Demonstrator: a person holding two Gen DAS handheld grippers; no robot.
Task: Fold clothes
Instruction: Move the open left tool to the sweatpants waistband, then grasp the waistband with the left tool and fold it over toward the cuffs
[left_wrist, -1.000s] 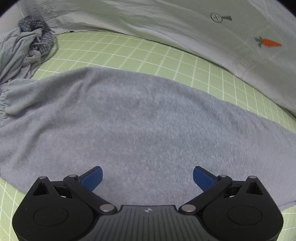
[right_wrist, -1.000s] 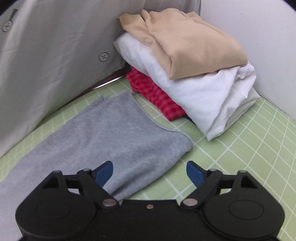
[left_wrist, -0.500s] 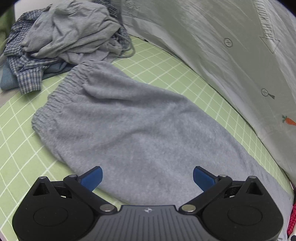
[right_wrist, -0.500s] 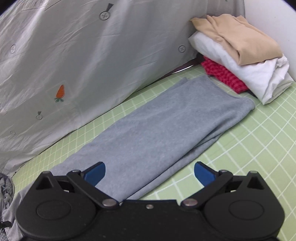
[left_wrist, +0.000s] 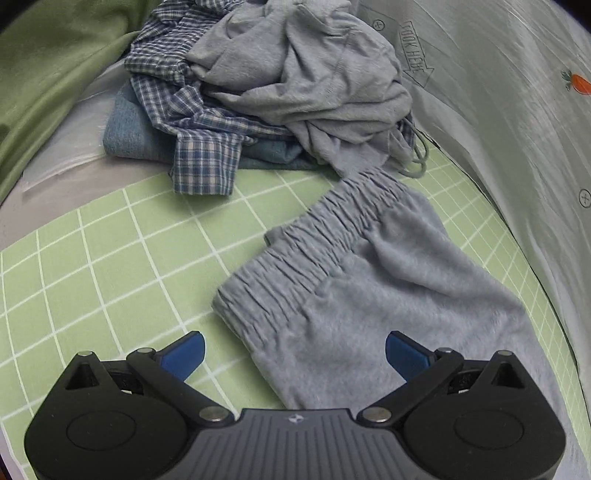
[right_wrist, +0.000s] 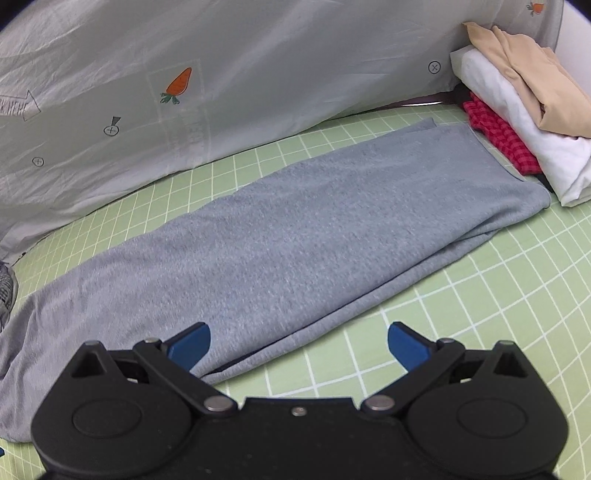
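Note:
Grey sweatpants (right_wrist: 295, 229) lie folded lengthwise on the green grid mat, legs stacked, running from lower left to the cuffs at upper right. The left wrist view shows their gathered elastic waistband (left_wrist: 314, 243). My left gripper (left_wrist: 294, 355) is open and empty, just above the waistband's near corner. My right gripper (right_wrist: 298, 346) is open and empty, over the near long edge of the legs at mid-length.
A heap of unfolded clothes (left_wrist: 266, 88), grey and blue plaid, sits beyond the waistband. A stack of folded clothes (right_wrist: 517, 118), beige, white and red, stands by the cuffs. A grey printed sheet (right_wrist: 221, 81) rises along the far side of the mat (right_wrist: 498, 302).
My left gripper has swung left along the pants to the waistband end. My right gripper has pulled back from the cuff end to mid-length. Both stayed open.

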